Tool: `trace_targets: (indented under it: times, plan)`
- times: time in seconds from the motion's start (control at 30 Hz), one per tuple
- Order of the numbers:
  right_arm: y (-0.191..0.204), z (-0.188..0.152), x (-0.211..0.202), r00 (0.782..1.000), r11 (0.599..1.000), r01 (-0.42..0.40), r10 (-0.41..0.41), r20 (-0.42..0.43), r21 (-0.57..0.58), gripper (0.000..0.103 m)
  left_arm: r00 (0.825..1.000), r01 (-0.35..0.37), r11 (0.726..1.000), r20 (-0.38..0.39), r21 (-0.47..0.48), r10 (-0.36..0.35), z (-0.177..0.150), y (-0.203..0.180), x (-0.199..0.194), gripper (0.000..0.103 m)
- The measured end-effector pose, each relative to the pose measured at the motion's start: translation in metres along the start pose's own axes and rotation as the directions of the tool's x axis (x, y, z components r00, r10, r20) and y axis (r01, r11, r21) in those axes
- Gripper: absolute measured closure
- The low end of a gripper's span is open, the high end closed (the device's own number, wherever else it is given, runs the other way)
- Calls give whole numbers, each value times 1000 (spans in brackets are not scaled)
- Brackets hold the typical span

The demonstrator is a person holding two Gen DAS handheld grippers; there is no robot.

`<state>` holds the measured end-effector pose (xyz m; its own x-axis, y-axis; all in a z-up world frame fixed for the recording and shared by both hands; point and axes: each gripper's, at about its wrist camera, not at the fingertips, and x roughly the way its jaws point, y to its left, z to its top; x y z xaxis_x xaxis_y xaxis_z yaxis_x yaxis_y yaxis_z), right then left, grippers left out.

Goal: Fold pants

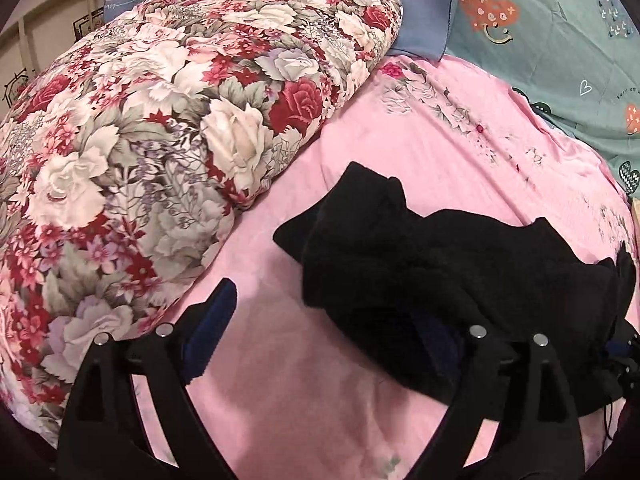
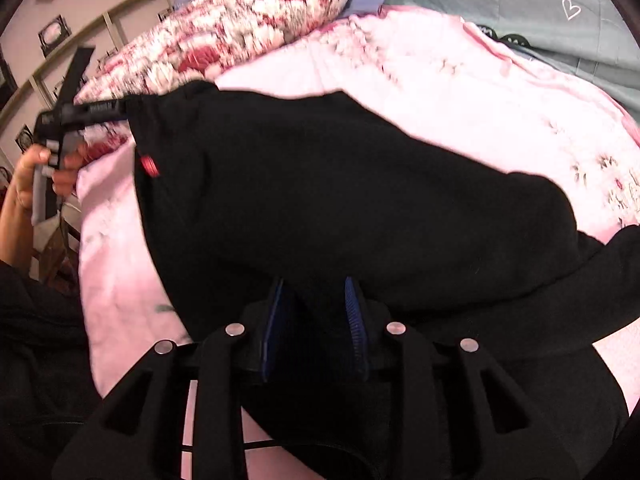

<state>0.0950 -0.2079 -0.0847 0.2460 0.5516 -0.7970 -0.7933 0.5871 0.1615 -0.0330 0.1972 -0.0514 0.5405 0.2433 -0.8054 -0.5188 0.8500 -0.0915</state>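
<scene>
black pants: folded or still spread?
Neither: the black fleece pants hang bunched between the left gripper and right gripper, one end crumpled on the pink bedsheet.

"worry", "Turn on" on teal sheet

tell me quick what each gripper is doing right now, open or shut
Left gripper: open, its fingers spread wide, gripping nothing.
Right gripper: shut on the black pants.

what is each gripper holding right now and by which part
The right gripper is shut on the black pants, gripping their near edge. In the right wrist view the left gripper touches the pants' far corner, but whether it grips cannot be told.
</scene>
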Motion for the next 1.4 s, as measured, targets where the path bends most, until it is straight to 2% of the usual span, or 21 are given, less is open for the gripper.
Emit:
trace_targets:
  times: [0.07,0.13,0.23,0.4,0.5,0.6,0.7,0.73,0.8,0.87,0.9,0.93,0.97,1.03,1.07,1.13,1.2,1.23,1.3,1.33,1.4]
  plan:
    - [-10,2,-13,999,998,-10,7,51,55,70,1000,-8,1000,-17,-4,8,0,5,-7,10]
    - [-22,2,-25,995,993,-3,-8,98,118,62,998,-22,1000,-52,-6,21,0,10,-10,10]
    - [-36,-1,-44,987,981,33,-62,149,190,59,996,-32,999,-89,-12,31,0,16,-17,10]
    - [-59,0,-56,974,959,104,-152,169,262,59,998,-43,998,-44,55,46,2,7,-42,10]
    - [-72,1,-58,970,947,115,-172,170,300,59,996,-87,993,-7,78,88,4,7,-56,5]
    - [-78,0,-60,969,947,113,-172,177,302,59,986,-164,986,-34,39,165,6,20,-50,4]
    - [-80,6,-57,967,948,110,-171,187,300,59,994,-107,994,-20,-26,106,13,24,-44,4]
    - [-82,5,-58,968,947,106,-169,188,304,59,998,-59,998,13,-28,59,21,19,-43,4]
    - [-84,8,-57,969,945,95,-161,190,313,59,999,-1,1000,50,9,0,36,7,-34,4]
    - [-82,11,-58,967,945,97,-164,196,313,59,999,-6,1000,42,28,5,57,-6,-11,4]
    - [-80,12,-59,966,946,95,-163,202,311,59,1000,-1,999,28,34,0,65,-11,3,4]
    - [-79,13,-60,965,946,93,-162,207,309,59,1000,-8,999,-19,32,8,74,-16,24,7]
    - [-77,12,-61,964,947,91,-162,211,308,59,998,-9,1000,-63,25,10,77,-19,39,18]
    - [-75,10,-63,964,948,95,-165,211,305,59,986,47,999,-159,19,-43,79,-26,64,39]
    - [-74,9,-62,963,947,107,-175,205,304,59,975,81,997,-207,12,-77,76,-29,73,41]
    - [-75,8,-61,963,944,130,-193,189,302,59,967,70,997,-247,16,-64,69,-31,81,40]
    - [-77,7,-58,965,944,126,-188,183,305,58,966,59,998,-252,18,-53,62,-29,80,36]
    - [-78,8,-56,966,944,119,-182,182,307,58,962,63,998,-267,4,-60,59,-25,79,29]
    - [-79,12,-49,969,947,104,-165,183,303,58,958,61,998,-278,-31,-67,55,-15,75,27]
    - [-79,13,-47,970,949,98,-158,186,299,58,959,72,996,-272,-53,-83,54,-10,72,27]
    - [-77,18,-41,972,954,77,-136,192,289,58,961,78,994,-259,-79,-96,54,-3,67,39]
